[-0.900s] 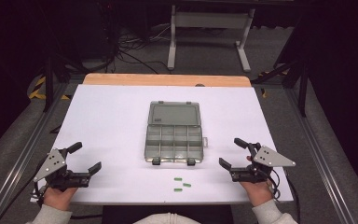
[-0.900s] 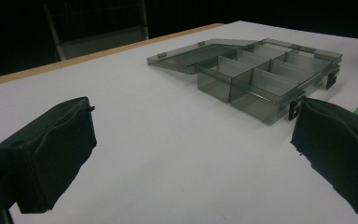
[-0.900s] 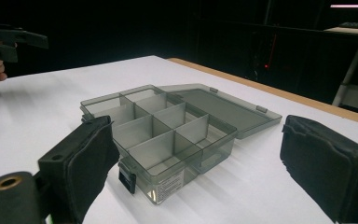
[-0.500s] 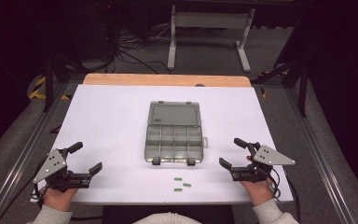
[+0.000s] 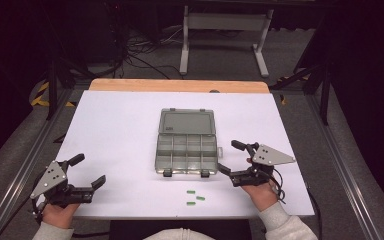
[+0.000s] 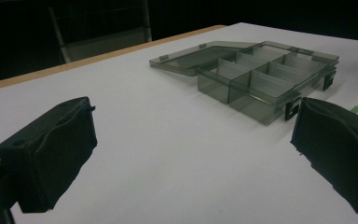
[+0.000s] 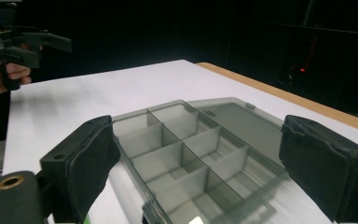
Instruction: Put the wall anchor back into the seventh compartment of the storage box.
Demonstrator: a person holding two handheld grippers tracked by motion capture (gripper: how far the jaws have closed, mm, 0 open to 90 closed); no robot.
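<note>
The right gripper point(image 5: 228, 158) has moved in beside the grey translucent plastic compartment box point(image 5: 186, 148), jaws wide and empty. The left gripper point(image 5: 88, 171) stays back, also wide and empty. The small green pieces point(image 5: 195, 197) are probably next.

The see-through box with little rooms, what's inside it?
The compartment box lies open, and the compartments look empty. Three small green pieces lie outside on the table. Nothing covers the inside.

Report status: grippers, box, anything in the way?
Left gripper open, empty, at the near left edge. Right gripper open, beside the box. Box lid open, compartments look empty. Green pieces lie loose in front; nothing blocks.
</note>
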